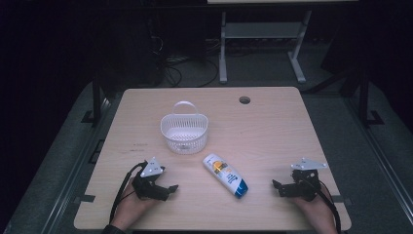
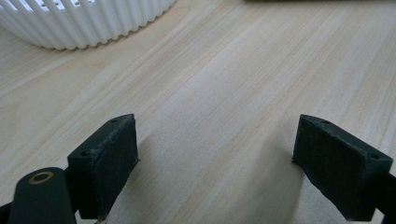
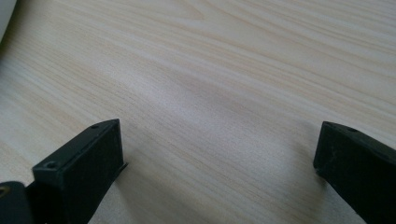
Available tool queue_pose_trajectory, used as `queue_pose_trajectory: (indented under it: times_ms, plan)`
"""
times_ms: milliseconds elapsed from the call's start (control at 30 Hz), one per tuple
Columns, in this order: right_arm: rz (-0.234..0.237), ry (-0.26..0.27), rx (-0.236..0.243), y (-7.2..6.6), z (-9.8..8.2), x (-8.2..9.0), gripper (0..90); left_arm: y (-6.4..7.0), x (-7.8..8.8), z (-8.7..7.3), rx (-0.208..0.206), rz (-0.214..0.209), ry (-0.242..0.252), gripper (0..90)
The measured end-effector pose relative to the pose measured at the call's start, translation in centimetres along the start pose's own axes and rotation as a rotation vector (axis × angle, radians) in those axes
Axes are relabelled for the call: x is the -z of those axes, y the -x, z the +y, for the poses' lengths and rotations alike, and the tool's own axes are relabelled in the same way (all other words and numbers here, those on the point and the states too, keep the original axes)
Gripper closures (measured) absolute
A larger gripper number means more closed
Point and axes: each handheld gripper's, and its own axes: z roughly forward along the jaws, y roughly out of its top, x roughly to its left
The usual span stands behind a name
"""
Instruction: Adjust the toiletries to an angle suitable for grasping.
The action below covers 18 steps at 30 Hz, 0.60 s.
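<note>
A white slatted basket [image 1: 184, 131] with a handle stands on the wooden table [image 1: 272, 126], left of centre. A white bottle with a yellow label and a blue cap [image 1: 225, 175] lies on its side in front of the basket. My left gripper [image 1: 168, 190] rests near the front left edge, open, with bare wood between its jaws. The left gripper view has the basket wall [image 2: 88, 21] at its top left. My right gripper [image 1: 278, 187] rests near the front right edge, open and holding nothing; its pads [image 3: 88, 163] frame bare tabletop.
A round cable hole [image 1: 244, 100] sits near the table's far edge. Beyond the table stand a grey metal frame [image 1: 263, 34] and loose cables on a dark floor.
</note>
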Motion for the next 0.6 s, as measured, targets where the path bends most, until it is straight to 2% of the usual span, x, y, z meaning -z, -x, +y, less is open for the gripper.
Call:
queue_pose_trajectory:
  times_ms: [133,200,267,333,400,467,600]
  plan:
    - [0.000,0.000,-0.001,0.0,0.0,0.0,0.9,0.0,0.0,0.0,0.002,0.000,0.001,12.8]
    - [-0.001,0.004,-0.005,0.0,0.0,0.1,3.7,0.0,0.0,0.0,-0.001,-0.002,0.000,12.9]
    - [-0.001,0.010,-0.010,0.1,-0.1,0.5,15.2,0.0,0.0,0.0,-0.001,-0.002,-0.001,12.9]
    - [0.010,0.004,-0.028,0.3,-0.1,0.9,16.9,-0.1,0.0,0.0,-0.005,-0.002,-0.003,12.9]
    - [0.026,-0.008,-0.049,0.3,0.1,1.3,27.5,-0.1,0.0,0.0,-0.005,-0.002,-0.003,12.9]
    - [0.036,0.008,-0.038,0.1,0.4,2.0,36.8,-0.1,0.0,0.0,-0.005,-0.002,-0.003,12.9]
    - [0.093,0.011,-0.012,-0.6,0.9,2.5,51.7,-0.1,0.0,0.0,-0.004,-0.002,-0.003,12.9]
